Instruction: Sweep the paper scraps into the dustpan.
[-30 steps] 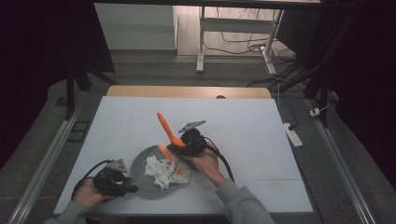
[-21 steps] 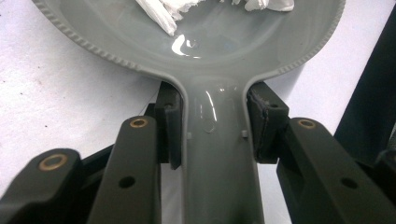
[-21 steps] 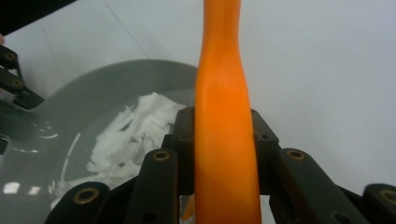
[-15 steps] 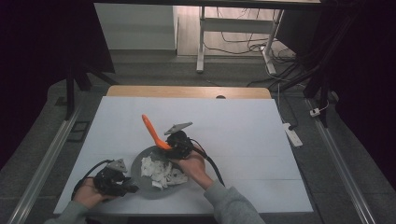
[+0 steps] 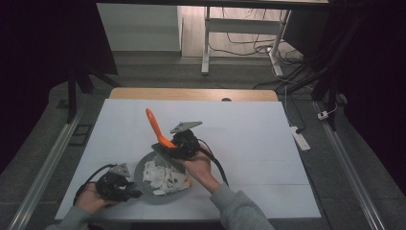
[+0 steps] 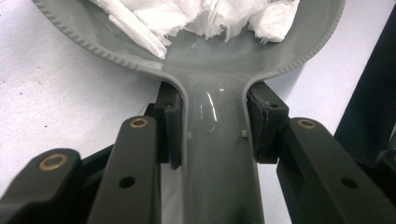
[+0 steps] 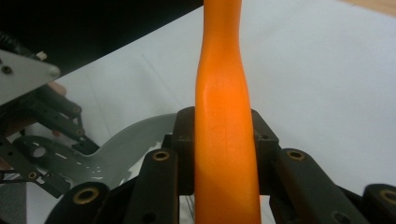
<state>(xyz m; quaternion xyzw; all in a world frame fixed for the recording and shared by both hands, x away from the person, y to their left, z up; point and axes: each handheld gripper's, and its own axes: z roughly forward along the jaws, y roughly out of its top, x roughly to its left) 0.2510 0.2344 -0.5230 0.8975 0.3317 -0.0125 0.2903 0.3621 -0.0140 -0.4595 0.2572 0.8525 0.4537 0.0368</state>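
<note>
A grey pan (image 5: 158, 181) sat on the white table (image 5: 249, 139), near the front edge on the person's side. White paper scraps (image 5: 163, 176) lay piled inside the pan. The left gripper (image 5: 115, 184) was low at the left, and its jaws were clenched on the pan's handle (image 6: 217, 154), one pad on each side of it. In the left gripper view the handle ran straight up between the two black jaws to the pan's bumpy rim, with the scraps just past it. The right gripper (image 5: 184, 143) was over the far edge of the pan, and its jaws were grasping an orange spatula (image 5: 155, 128) by the handle. The handle stuck up and tilted away to the left, above the table. In the right gripper view the spatula (image 7: 224, 130) filled the middle, squeezed between the pads, and the pan (image 7: 121, 149) and the left gripper (image 7: 42, 135) showed behind it at the left
</note>
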